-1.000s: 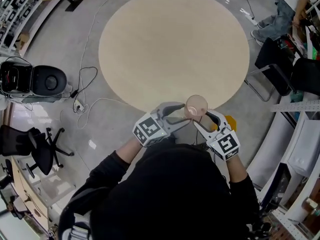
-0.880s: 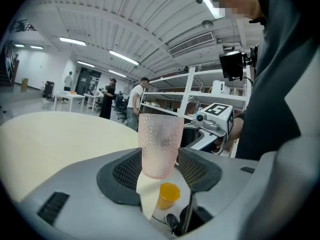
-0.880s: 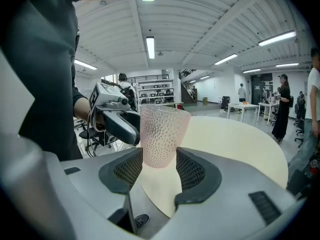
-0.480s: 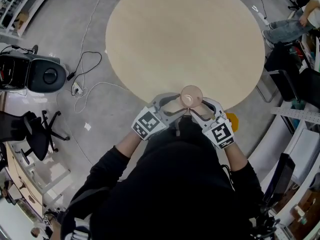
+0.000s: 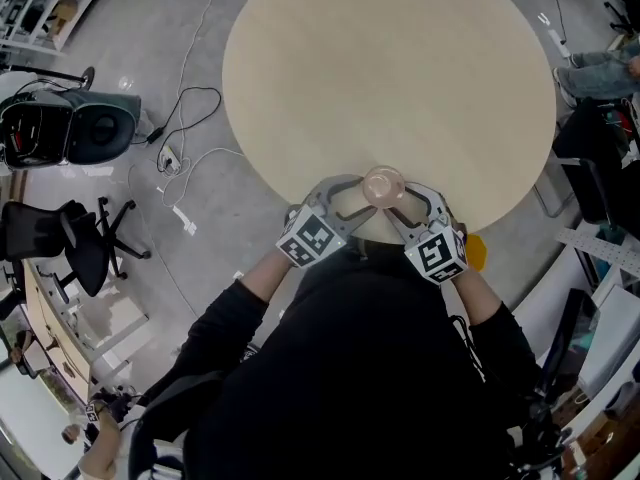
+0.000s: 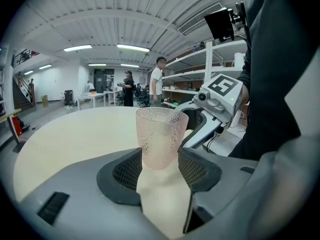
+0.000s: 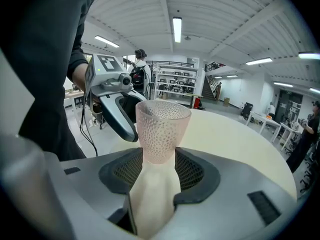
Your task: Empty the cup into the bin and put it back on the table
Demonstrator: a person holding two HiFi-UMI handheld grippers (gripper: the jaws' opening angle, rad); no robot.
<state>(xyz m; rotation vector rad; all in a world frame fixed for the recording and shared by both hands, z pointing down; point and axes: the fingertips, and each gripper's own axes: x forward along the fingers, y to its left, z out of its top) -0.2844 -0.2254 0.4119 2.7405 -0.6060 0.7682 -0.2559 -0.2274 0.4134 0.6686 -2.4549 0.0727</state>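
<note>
While both grippers meet at the near rim of the surface [image 5: 390,78], each one is clenched on the same cup [image 5: 383,185]. The left gripper [image 6: 160,170] has its two fingers [image 6: 127,171] spread wide, the meshed pads pressed against either side of the cup's [image 6: 160,136] lower wall. The right gripper [image 7: 159,171] does the same from the other side. Its two fingers [image 7: 192,170] are set wide and grasp the tapered base of the cup [image 7: 161,129].

The cup is translucent pink and dimpled, and it stands upright with its mouth up and nothing visible inside. Whether its foot touches the surface cannot be told.

From the head view the cup lies just inside the surface's near rim. The left gripper [image 5: 352,196] and the right gripper [image 5: 402,206] close in from either side.

By count there are one cup, two grippers, four fingers and two marker cubes [image 5: 312,238], and the surface is a single round beige one. Well off the surface's left side, on the floor [image 5: 150,48], stand one black office chair [image 5: 75,253] and some loose cables [image 5: 190,138].
</note>
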